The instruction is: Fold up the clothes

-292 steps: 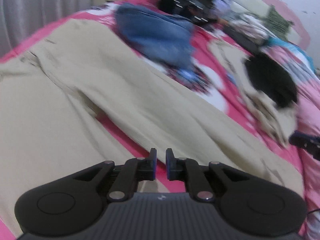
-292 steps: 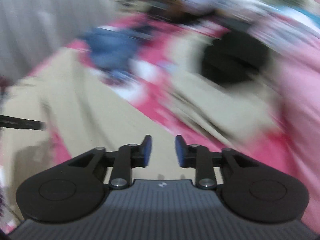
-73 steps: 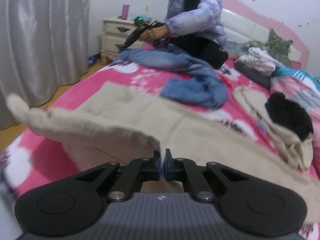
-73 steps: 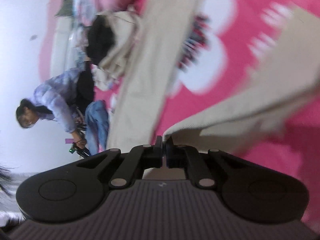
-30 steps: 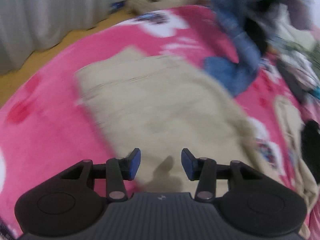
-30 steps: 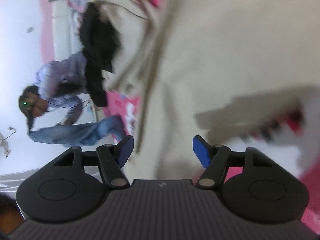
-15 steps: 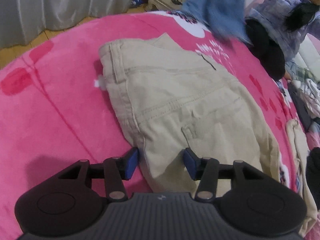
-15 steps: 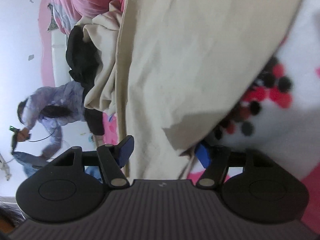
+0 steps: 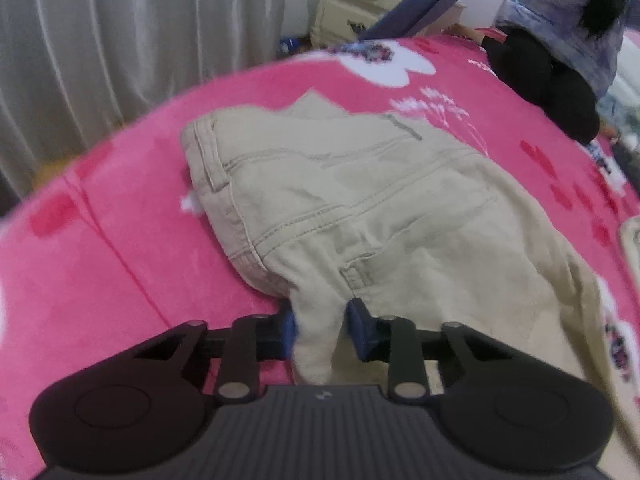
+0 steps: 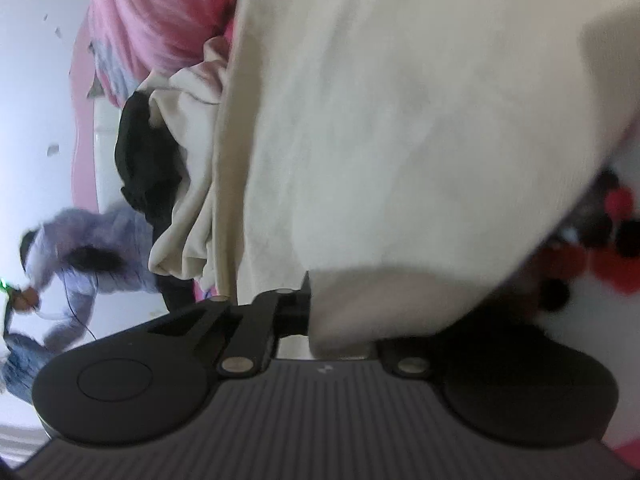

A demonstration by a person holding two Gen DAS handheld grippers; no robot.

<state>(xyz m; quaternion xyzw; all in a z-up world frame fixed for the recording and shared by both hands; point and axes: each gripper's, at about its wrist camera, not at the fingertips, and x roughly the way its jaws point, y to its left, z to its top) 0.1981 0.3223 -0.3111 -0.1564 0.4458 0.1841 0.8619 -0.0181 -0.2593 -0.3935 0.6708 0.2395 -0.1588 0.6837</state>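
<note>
Up close in the left wrist view, the left gripper (image 9: 322, 330) is closing its blue pads on a bunched fold at the near edge of the beige trousers (image 9: 360, 208), stitched cotton lying folded on a fuzzy pink flowered blanket (image 9: 120, 216). Pleated grey curtains (image 9: 140, 28) hang far left; a seated person (image 9: 560, 40) is far right.

Next, the right wrist view: the right gripper (image 10: 340, 316) is clamped on the same soft beige cloth, which drapes over and hides its right finger. A black garment (image 10: 148, 160) lies beyond on the left.
</note>
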